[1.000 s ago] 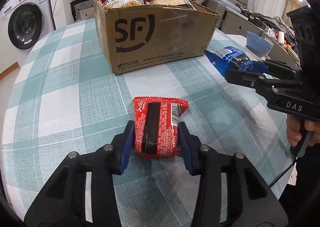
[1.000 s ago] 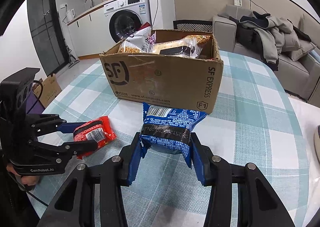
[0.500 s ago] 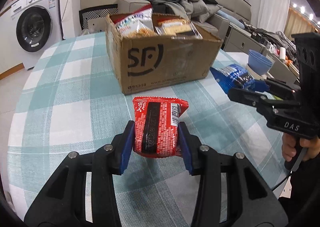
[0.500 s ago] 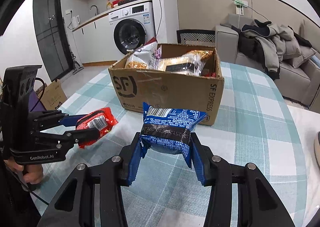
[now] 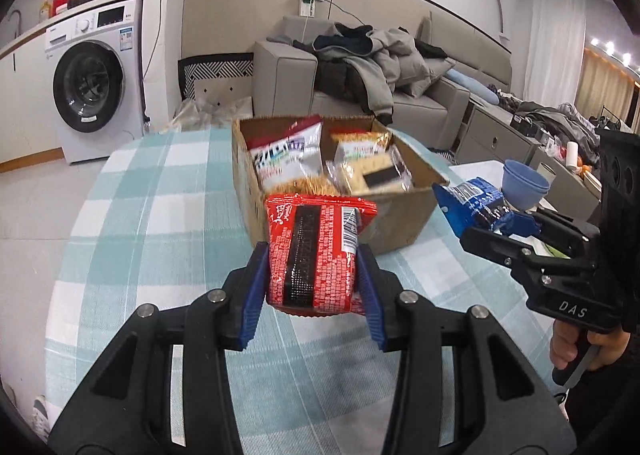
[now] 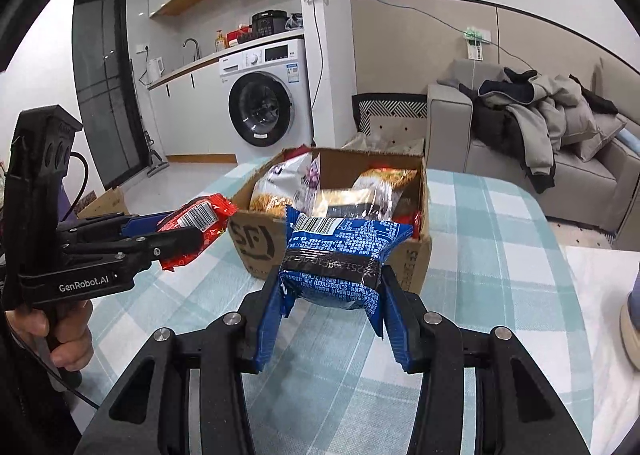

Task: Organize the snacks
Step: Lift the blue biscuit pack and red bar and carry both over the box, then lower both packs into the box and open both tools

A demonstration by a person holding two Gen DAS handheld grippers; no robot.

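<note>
Red wrapping marks the snack packet (image 5: 316, 255) clamped between the blue pads of the left hand-held gripper (image 5: 314, 287); the packet stands upright, a black band running down its face and a barcode near its right edge, and it hangs clear above the checked teal-and-white surface (image 5: 160, 215). The right hand-held gripper (image 6: 332, 307) is likewise closed on a blue snack packet (image 6: 344, 251), which carries a black band across its middle and a barcode near its top left corner, and which also hangs off the surface. Just beyond both packets sits an open cardboard box (image 6: 256, 243) printed with black letters, resting on the surface and already filled with several snack bags (image 5: 288, 163), some clear and some white. In the left wrist view the right hand-held gripper reaches in from the right edge with the blue packet near the box's right corner, a person's hand (image 5: 576, 347) wrapped around its handle. In the right wrist view the left hand-held gripper comes in from the left edge with the red packet near the box's left corner. Behind the surface stand a white washing machine (image 6: 264, 103) and a grey sofa (image 5: 400, 103) heaped with jackets. A blue bowl (image 5: 524, 183) sits to the right of the box.
</note>
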